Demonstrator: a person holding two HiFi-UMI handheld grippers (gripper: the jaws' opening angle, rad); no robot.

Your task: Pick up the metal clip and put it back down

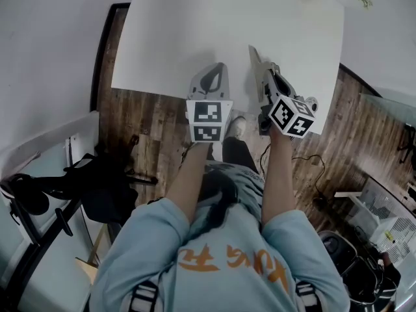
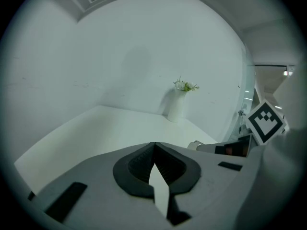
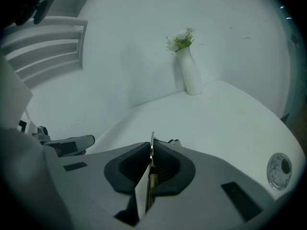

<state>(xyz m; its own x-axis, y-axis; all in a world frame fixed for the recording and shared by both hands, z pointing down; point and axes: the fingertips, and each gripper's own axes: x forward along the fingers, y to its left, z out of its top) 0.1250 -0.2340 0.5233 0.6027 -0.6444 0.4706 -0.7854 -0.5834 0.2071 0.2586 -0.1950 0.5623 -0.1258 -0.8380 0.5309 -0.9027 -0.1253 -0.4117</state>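
In the right gripper view, the metal clip (image 3: 152,146) stands on edge as a thin silver plate pinched between the dark pads, with its wire part (image 3: 173,141) poking out past the tips. My right gripper (image 3: 152,150) is shut on it. In the head view, this gripper (image 1: 253,51) reaches over the white table (image 1: 195,31) near its front edge, and the clip there is too small to make out. My left gripper (image 1: 220,66) hovers just to its left. Its jaws (image 2: 154,145) are shut tip to tip with nothing between them.
A white vase with green sprigs (image 3: 191,73) stands at the table's far corner by the wall and also shows in the left gripper view (image 2: 176,107). Below the table's front edge lie a wooden floor (image 1: 149,119), black gear (image 1: 97,181) at the left and cables (image 1: 312,174) at the right.
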